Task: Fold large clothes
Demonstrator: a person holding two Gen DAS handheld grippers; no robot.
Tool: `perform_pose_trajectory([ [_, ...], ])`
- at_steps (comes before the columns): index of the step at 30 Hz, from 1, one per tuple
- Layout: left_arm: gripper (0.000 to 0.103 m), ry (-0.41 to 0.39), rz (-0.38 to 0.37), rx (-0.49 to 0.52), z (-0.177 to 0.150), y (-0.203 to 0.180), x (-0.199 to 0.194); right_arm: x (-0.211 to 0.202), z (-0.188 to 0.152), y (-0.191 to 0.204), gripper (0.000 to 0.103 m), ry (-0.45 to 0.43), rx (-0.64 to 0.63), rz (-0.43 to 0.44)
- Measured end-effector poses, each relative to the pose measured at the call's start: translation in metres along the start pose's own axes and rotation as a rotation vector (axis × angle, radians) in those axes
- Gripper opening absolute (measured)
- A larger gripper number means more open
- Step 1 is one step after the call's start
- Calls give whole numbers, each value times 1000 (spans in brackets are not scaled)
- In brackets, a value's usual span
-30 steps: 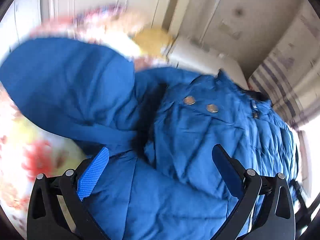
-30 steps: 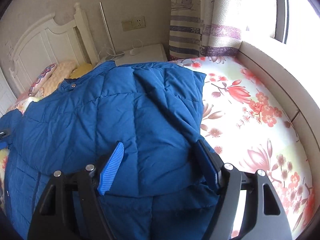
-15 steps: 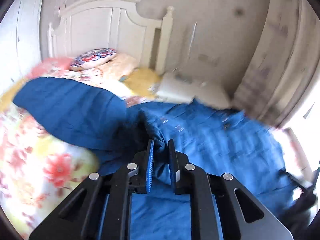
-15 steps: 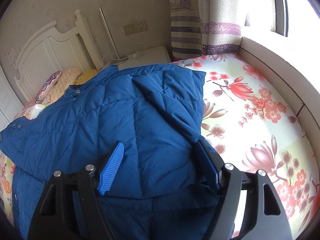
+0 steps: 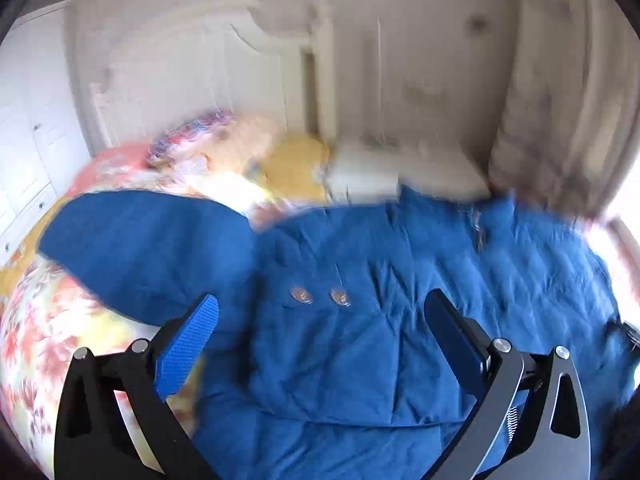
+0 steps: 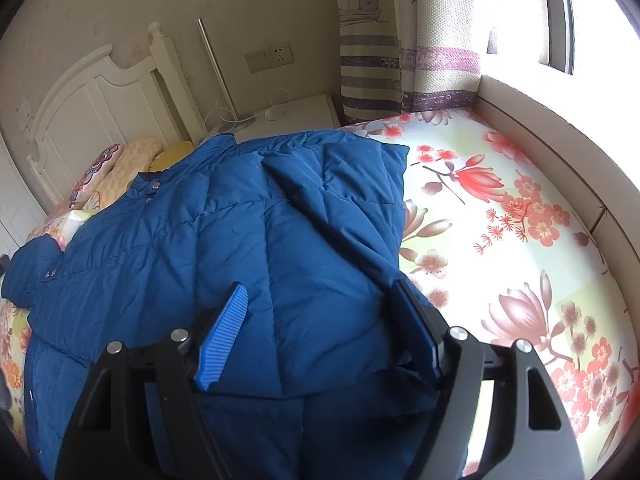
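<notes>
Two snaps are showing between the left claw, its jaws having just been opening and released over the blue jacket lying on the bed, while the right claw, angling downward, is hanging released astride a folded-in panel likely springing back.

**Sunlit bedroom around you**

You face a white panelled headboard against a beige wall. Beside it a white nightstand stands under a wall socket. A striped curtain hangs by the bright window on your right. The floral bedsheet glows in daylight; pillows lie by the headboard.
</notes>
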State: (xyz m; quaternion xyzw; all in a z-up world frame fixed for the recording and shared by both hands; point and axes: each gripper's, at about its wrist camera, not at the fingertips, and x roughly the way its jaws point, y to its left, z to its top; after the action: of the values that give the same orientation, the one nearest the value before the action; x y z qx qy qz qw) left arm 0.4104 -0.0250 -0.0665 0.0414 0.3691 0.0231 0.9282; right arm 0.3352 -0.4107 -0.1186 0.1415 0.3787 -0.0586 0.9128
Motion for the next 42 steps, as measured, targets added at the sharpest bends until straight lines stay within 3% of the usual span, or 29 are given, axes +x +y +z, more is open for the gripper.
perform_pose_trajectory([
  [1, 96, 46, 36, 21, -4, -7, 18, 0, 0, 2, 73, 0, -8, -16],
  [4, 97, 152, 6, 47, -31, -12, 60, 1, -1, 11, 73, 4, -47, -69],
  [7, 99, 157, -9, 40, -28, -10, 61, 2, -2, 21, 73, 5, -90, -135],
  [12, 99, 150, 0, 45, -33, -6, 62, 5, -9, 56, 75, -3, -255, -321],
  [21, 99, 147, -24, 26, -41, -4, 54, 8, -21, 88, 77, -33, -413, -493],
  [35, 99, 149, -41, 16, -40, -3, 55, 11, -14, 91, 78, -19, -427, -501],
  [42, 99, 150, -42, 15, -40, -3, 55, -1, 1, 100, 79, -78, -412, -485],
])
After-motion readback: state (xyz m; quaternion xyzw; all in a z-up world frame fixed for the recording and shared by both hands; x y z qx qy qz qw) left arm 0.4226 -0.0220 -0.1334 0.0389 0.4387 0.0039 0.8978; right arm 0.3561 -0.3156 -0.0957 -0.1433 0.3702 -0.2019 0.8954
